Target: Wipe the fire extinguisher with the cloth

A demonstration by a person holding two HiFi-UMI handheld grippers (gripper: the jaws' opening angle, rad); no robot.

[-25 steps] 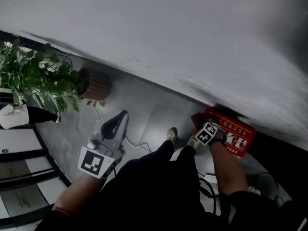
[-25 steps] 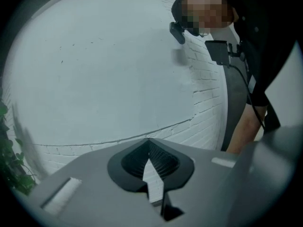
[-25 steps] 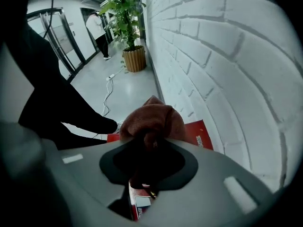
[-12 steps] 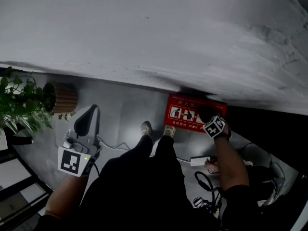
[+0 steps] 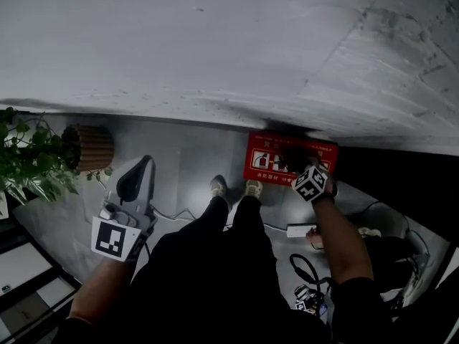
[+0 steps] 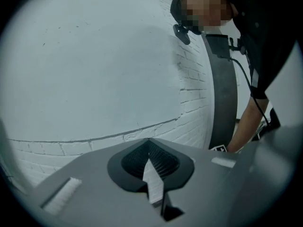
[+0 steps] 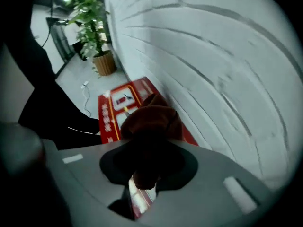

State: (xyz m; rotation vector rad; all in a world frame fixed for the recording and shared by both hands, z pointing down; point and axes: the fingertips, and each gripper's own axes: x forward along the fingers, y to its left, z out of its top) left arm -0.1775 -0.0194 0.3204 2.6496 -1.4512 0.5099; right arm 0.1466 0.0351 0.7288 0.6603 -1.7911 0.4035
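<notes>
**A:** What has changed in the last second?

**B:** The right gripper [image 5: 307,178], pinching the dark cloth [image 7: 151,122], has travelled from the left end of the red fire extinguisher box [image 5: 265,165] toward its right part. The box lies on the floor against the white wall [image 5: 215,41], just beyond the person's shoes [image 5: 252,188].

**A:** A wiping pass, then?

**B:** I'd judge so, one stroke along the lid, with more likely needed.

**A:** And the other tool?

**B:** The left gripper [image 6: 149,150] hangs at the near left, jaws pressed together on nothing.
</notes>
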